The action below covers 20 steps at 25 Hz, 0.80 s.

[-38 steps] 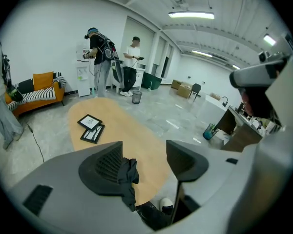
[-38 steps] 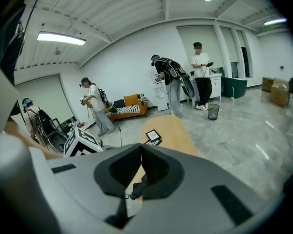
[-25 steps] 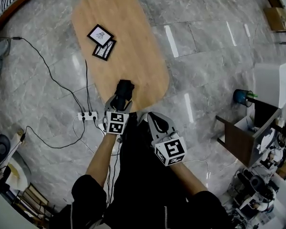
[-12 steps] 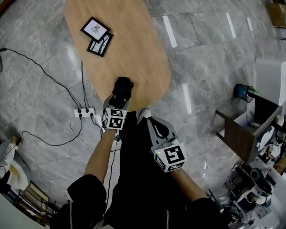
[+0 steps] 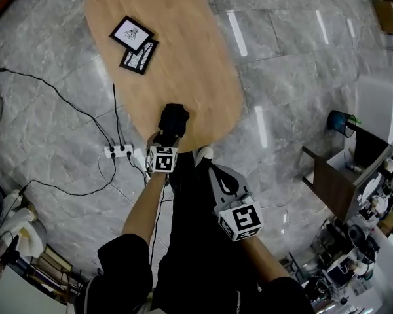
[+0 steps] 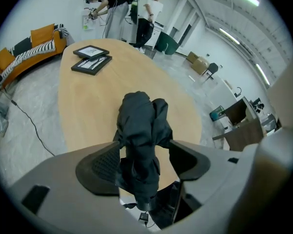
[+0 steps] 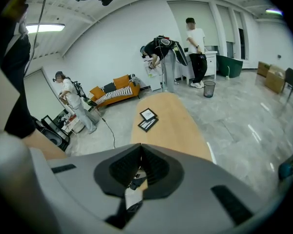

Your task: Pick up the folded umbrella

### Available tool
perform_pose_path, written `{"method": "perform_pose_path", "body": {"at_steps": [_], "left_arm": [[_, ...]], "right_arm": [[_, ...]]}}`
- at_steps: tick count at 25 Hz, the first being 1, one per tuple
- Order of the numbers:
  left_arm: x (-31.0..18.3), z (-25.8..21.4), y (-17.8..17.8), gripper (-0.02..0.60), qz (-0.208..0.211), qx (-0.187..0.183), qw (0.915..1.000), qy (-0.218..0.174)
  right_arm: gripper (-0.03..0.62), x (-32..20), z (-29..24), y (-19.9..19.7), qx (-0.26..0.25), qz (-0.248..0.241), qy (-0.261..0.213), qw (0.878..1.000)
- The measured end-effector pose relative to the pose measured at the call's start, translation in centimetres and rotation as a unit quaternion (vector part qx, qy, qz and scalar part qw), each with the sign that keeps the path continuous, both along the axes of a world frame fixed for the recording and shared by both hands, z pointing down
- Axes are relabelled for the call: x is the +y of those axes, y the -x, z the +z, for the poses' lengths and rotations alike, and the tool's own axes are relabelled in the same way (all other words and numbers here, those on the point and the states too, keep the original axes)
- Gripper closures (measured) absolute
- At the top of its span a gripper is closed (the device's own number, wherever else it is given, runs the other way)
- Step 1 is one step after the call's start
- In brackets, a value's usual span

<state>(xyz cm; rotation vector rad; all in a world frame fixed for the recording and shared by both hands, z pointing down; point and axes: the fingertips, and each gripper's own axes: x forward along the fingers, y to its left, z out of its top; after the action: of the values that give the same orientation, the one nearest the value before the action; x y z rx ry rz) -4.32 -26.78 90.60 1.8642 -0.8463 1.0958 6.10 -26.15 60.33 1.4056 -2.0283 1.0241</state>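
A black folded umbrella is clamped between the two jaws of the left gripper, its bunched end sticking out past them over the near end of an oval wooden table. The right gripper is closed and empty, near the person's leg.

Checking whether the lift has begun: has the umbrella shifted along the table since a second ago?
No: the umbrella, held in the left gripper, stays by the near end of the table, as before.
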Motion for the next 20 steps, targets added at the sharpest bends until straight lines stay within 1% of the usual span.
{"method": "perform_pose_path", "body": {"at_steps": [5, 9, 12, 14, 18, 20], "left_arm": [[0.4, 2.1, 0.1, 0.270, 0.011, -0.011, 0.9998, 0.011], [1.2, 3.8, 0.3, 0.270, 0.036, -0.025, 0.9988, 0.019], [1.2, 4.8, 0.0, 0.270, 0.045, -0.027, 0.9982, 0.028], [1.1, 5.0, -0.2, 0.270, 0.046, -0.033, 0.9980, 0.030], [1.0, 5.1, -0.3, 0.270, 0.034, -0.045, 0.9983, 0.014], [1.0, 5.2, -0.3, 0.270, 0.028, -0.058, 0.9979, 0.009]], "right_arm": [[0.583, 0.9, 0.9, -0.6, 0.002, 0.010, 0.016, 1.000], [0.583, 1.6, 1.7, -0.7, 0.004, 0.017, 0.031, 0.999], [0.583, 1.9, 2.2, -0.7, 0.004, 0.016, 0.039, 0.999], [0.583, 2.1, 2.5, -1.0, 0.005, 0.016, 0.042, 0.999], [0.583, 2.4, 2.7, -1.6, 0.010, 0.018, 0.046, 0.999], [0.583, 2.5, 2.7, -1.9, 0.010, 0.022, 0.049, 0.998]]}}
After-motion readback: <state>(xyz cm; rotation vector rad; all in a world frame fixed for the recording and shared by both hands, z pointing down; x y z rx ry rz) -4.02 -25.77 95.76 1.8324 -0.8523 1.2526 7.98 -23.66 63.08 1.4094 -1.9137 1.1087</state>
